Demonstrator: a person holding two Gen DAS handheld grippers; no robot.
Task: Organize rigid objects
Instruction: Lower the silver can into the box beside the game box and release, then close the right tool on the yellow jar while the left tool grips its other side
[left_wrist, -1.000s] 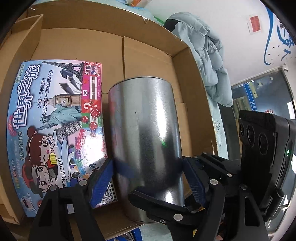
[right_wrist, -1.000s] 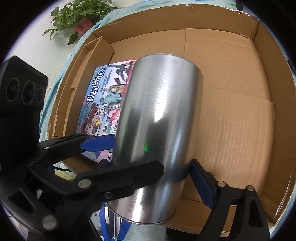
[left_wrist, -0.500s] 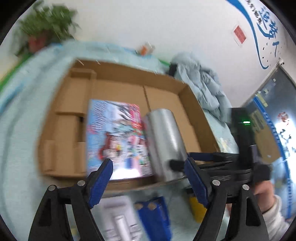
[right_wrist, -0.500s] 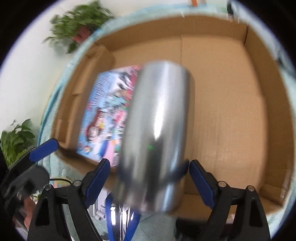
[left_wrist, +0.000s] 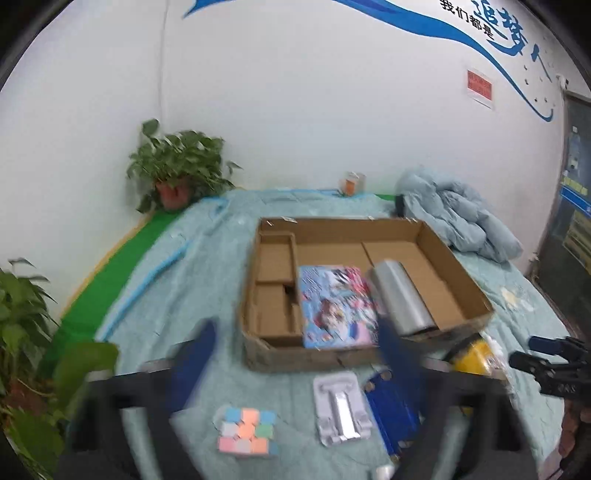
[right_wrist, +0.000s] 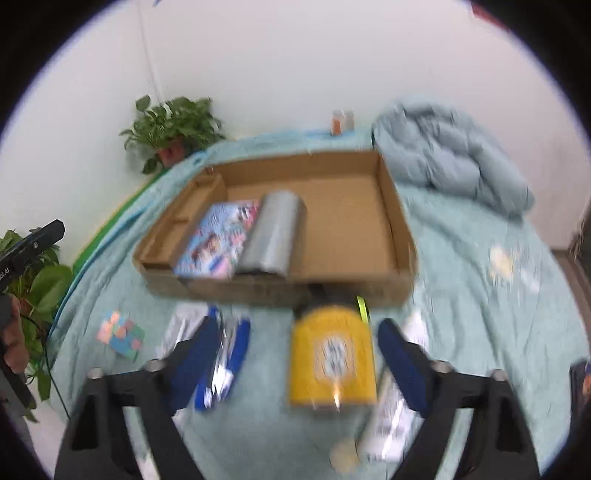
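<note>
Here, a shiny silver metal cylinder (left_wrist: 400, 297) is lying on its side in a shallow brown cardboard box (left_wrist: 458, 258), beside a colourful printed game box (left_wrist: 336, 306). Both tools, left (left_wrist: 295, 360) and right (right_wrist: 295, 354), are hanging wide and empty above a teal bedspread (right_wrist: 480, 295), where a yellow box (right_wrist: 332, 358) is lying.

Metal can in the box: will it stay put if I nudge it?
Probably not. The metal can lies on its side on the cardboard box floor, so it may roll rightward. The game box beside it likely blocks leftward rolling.
</note>
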